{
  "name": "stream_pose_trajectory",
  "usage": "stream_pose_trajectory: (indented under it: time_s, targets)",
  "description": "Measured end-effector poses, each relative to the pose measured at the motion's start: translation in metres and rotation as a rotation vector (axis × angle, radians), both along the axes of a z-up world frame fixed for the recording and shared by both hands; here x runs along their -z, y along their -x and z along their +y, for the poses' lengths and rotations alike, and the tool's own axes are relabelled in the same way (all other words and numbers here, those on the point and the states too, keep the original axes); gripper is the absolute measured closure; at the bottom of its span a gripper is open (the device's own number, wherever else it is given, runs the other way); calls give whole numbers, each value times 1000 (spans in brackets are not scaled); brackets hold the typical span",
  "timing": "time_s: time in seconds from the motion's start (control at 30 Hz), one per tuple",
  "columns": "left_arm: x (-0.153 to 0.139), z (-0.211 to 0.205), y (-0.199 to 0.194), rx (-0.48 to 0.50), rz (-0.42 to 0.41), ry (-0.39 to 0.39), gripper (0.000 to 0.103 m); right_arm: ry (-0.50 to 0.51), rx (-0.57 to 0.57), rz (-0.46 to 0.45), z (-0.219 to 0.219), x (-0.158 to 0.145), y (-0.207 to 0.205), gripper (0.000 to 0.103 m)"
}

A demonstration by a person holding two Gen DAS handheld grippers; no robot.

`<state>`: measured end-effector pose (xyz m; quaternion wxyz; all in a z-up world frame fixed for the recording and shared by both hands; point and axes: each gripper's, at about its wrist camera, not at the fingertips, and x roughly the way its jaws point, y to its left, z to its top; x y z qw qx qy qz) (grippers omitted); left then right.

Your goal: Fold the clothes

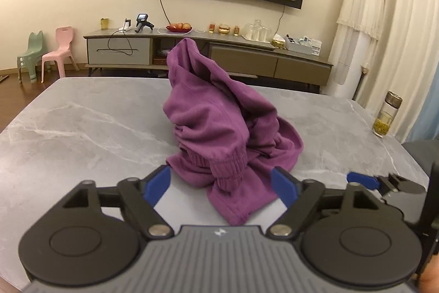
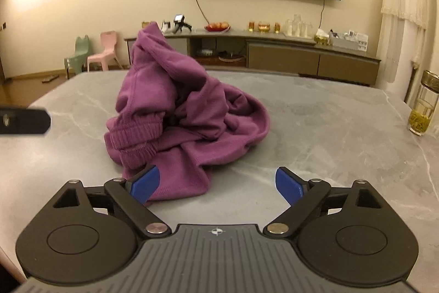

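Garment: purple sweatshirt, crumpled in a peaked heap mid-tabletop; not folded flat.
Left hand-held gripper: released, fingers spread wide; ribbed cuff lies just ahead between them.
Right hand-held gripper: released, holding nothing; heap lies ahead and to its left, hem by its left finger.
Nearer: left one, squarely in line.
Long axis: none clear; heap leans far-left to near-right.
Writing: none readable; small emblem on each gripper body.
Right edge: glass bottle.

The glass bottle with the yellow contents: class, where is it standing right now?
In both wrist views the glass bottle stands upright at the grey table's right edge, apart from the crumpled purple garment mid-table.
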<state>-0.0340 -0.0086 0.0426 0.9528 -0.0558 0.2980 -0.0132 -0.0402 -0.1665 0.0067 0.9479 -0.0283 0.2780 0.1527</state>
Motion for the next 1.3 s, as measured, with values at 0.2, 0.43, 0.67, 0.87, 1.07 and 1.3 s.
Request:
stream_pose_trajectory:
  time_s: [0.2,0.43,0.67,0.87,1.07,1.3]
  targets:
    - [3,6,-39,-26,21,-19,11,14,-56,26,-15,-45,-35,1]
    - [48,8,-98,-90,110,-55,10,-22,-126,8,-16,-12,-111,1]
    - [74,10,-154,-18,145,-33,100,-34,-215,121,15,19,-171,75]
    - [37,25,-153,-55,93,-139,100,-160,-48,44,-44,-22,-194,98]
    - [24,33,-141,-58,85,-143,100,-80,156,-64,-100,-48,-184,97]
    - [26,33,-145,-49,99,-102,99,-116,162,6,-93,-31,-169,43]
